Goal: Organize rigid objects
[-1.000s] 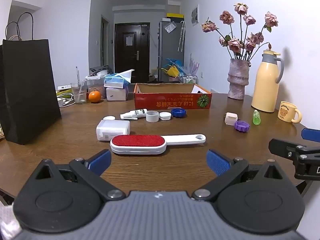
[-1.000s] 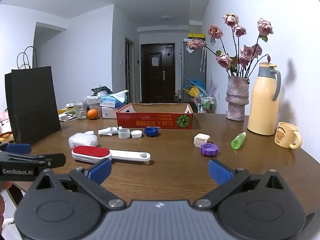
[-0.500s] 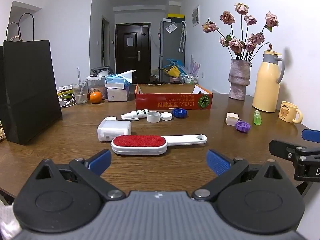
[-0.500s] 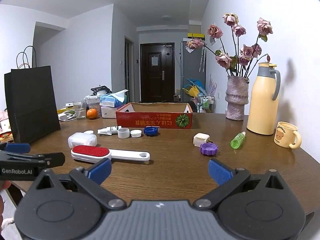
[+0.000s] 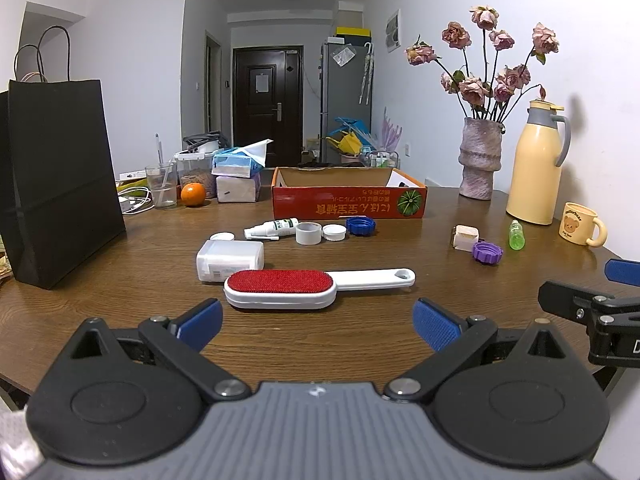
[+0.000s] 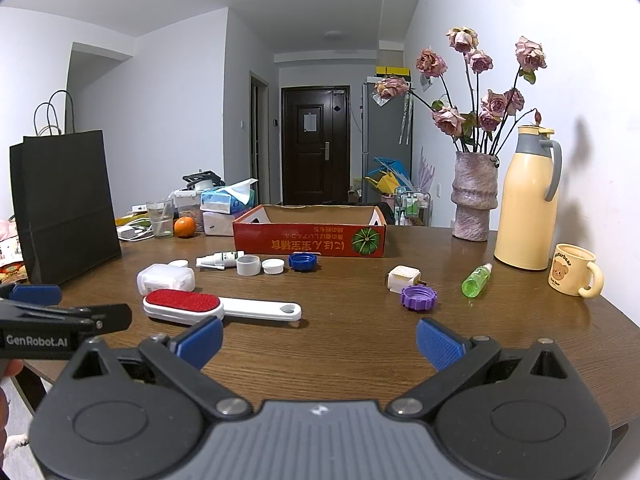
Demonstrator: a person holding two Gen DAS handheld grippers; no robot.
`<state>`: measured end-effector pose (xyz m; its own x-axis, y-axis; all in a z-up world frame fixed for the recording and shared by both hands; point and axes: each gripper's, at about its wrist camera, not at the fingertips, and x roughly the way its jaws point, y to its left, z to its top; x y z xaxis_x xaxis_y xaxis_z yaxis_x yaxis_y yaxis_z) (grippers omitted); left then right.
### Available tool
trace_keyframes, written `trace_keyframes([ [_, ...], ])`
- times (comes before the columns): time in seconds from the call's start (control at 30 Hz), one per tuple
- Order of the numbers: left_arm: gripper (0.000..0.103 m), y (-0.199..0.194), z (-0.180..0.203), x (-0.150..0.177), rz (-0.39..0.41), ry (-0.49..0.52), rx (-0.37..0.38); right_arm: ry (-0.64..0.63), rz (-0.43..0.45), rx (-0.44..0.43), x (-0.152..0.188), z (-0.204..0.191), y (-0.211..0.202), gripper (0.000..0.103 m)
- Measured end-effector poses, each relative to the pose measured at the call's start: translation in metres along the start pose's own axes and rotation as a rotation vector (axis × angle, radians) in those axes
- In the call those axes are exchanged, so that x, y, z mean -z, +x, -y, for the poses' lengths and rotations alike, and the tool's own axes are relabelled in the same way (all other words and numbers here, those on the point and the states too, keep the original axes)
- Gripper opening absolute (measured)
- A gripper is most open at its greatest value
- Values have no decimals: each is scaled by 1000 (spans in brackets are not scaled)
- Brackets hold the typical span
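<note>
Nothing is being carried yet: the left tool [image 5: 316, 322] and the right tool [image 6: 318, 340] are both hovering over the near edge of the table [image 5: 380, 340] with blue ribbed pads spread wide and empty. This looks like the opening step, choosing a first item.

The lint brush [image 5: 280, 288], a white plastic paddle with a red felted face and a long flat handle, is lying nearest, just beyond the left tool. Behind it a white boxy plastic case [image 5: 230, 260] is touching the brush's back edge. Toward the right side a ridged purple cap [image 6: 418, 297] is sitting near a small green bottle [image 6: 476, 280].

The open red cardboard box [image 5: 348, 200] at the table's middle is probably the destination. Next, the left tool would need lowering across the brush's narrow handle.
</note>
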<state>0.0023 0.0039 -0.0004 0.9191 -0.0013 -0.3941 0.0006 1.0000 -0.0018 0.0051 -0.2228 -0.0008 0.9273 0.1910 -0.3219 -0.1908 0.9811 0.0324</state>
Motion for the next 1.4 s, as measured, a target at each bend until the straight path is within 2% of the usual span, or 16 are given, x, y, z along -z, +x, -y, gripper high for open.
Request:
trace_keyframes([
  [1.4, 103, -1, 1, 1, 2, 2, -2, -12, 4, -4, -2, -5, -1, 103],
])
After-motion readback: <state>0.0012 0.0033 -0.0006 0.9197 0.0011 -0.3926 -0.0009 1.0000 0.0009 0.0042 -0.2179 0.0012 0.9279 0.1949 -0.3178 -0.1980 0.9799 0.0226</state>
